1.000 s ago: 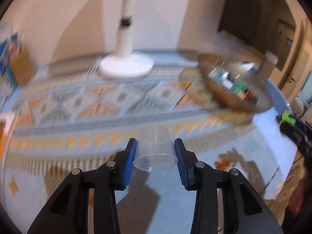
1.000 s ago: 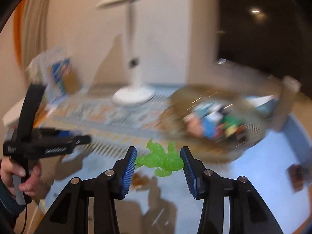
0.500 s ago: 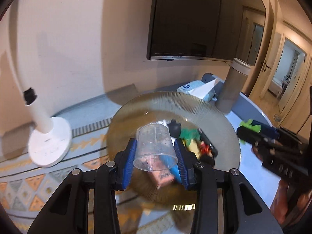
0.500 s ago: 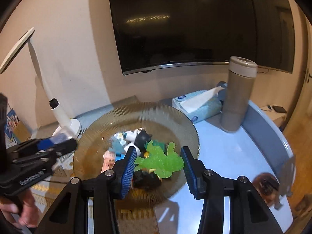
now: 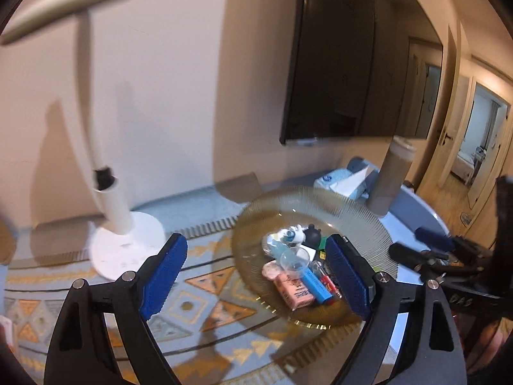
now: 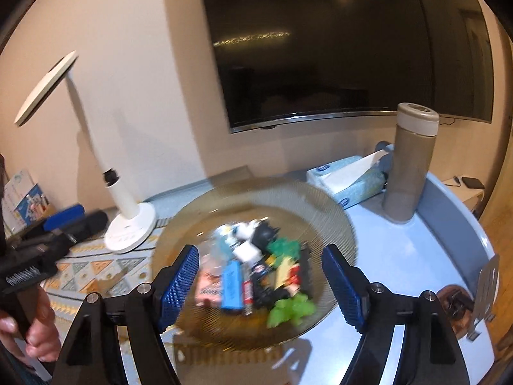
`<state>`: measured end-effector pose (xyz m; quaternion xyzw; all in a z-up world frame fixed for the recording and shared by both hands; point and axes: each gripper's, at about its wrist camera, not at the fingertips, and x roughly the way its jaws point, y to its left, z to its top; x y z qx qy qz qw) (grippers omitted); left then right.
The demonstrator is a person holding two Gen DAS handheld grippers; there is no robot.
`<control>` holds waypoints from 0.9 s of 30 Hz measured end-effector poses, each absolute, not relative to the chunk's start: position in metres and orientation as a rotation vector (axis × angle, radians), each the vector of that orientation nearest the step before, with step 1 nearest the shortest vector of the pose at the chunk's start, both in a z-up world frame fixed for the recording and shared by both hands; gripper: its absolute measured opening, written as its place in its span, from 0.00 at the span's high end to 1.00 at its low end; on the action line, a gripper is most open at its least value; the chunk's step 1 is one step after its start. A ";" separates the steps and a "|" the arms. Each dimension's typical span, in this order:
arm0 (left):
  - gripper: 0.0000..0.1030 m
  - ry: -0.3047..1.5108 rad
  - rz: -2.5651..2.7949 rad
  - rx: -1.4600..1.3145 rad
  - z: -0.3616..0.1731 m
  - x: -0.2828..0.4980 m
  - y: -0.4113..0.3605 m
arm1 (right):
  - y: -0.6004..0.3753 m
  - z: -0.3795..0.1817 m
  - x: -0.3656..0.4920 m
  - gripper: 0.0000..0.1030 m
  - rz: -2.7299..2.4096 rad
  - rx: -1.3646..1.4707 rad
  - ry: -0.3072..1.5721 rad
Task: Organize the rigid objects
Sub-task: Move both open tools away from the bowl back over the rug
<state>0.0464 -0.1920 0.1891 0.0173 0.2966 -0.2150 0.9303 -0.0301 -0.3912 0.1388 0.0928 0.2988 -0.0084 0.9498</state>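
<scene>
Now both grippers, left gripper and right gripper, are opening above the plate

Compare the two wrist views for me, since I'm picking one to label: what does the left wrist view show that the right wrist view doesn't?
Only the left wrist view shows the clear cup lying in the plate and an open doorway at right.

Only the right wrist view shows the green toy near the plate's front edge, the book stack at far left, and the hand holding the other hand-held gripper.

Both show the ribbed glass plate, white lamp, tissue pack, grey bottle and television.
</scene>
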 end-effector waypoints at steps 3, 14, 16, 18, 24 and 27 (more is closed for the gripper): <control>0.15 0.542 -0.384 0.052 0.210 0.023 -0.162 | -0.359 0.150 -0.040 0.25 0.027 0.148 0.591; 0.01 0.390 -0.245 0.051 0.248 -0.046 -0.041 | -0.219 0.169 -0.049 0.25 0.225 -0.013 0.578; 0.01 0.414 -0.192 0.056 0.232 -0.051 -0.021 | -0.200 0.156 -0.046 0.25 0.242 -0.027 0.609; 0.01 0.473 -0.134 0.053 0.209 -0.050 -0.005 | -0.183 0.139 -0.040 0.25 0.262 -0.029 0.647; 0.01 0.691 -0.035 0.008 0.114 -0.020 0.029 | -0.155 0.073 -0.017 0.25 0.252 -0.036 0.763; 0.01 0.772 -0.018 -0.012 0.078 -0.006 0.039 | -0.150 0.049 -0.007 0.25 0.215 -0.071 0.793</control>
